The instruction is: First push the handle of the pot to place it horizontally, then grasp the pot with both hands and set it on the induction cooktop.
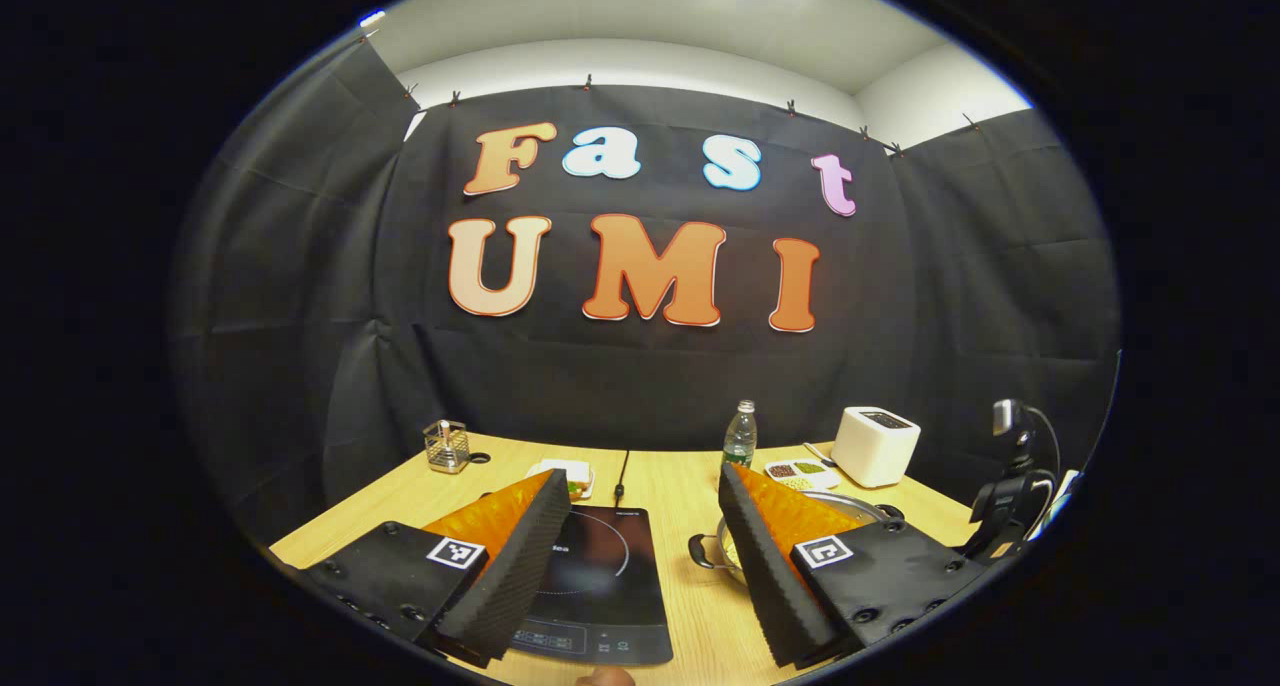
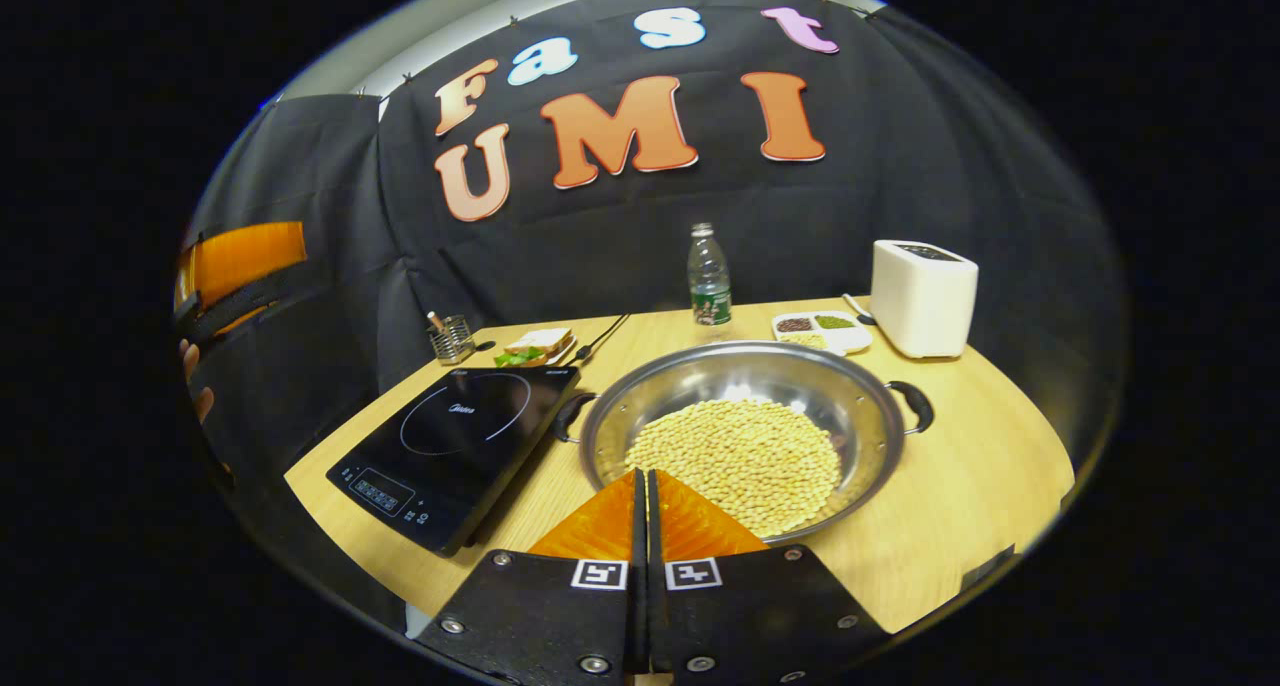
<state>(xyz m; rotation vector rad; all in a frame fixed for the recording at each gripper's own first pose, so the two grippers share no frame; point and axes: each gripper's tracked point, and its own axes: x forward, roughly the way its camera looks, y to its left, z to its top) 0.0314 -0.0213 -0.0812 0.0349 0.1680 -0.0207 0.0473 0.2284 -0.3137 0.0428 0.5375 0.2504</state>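
The pot (image 2: 745,436) sits at three o'clock of the induction cooktop (image 2: 455,446), handles already near level. The right gripper (image 2: 641,496), jaws pressed together empty, should nudge gently; the left gripper (image 1: 640,526) waits wide apart.

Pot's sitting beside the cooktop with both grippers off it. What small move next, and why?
Probably ease the shut right hand-held gripper toward the pot's far-side handle to nudge it. Its fingers are closed with nothing between them, which suits pushing, and the pot sits on the table beside the induction cooktop, ungrasped. The left hand-held gripper hangs open.
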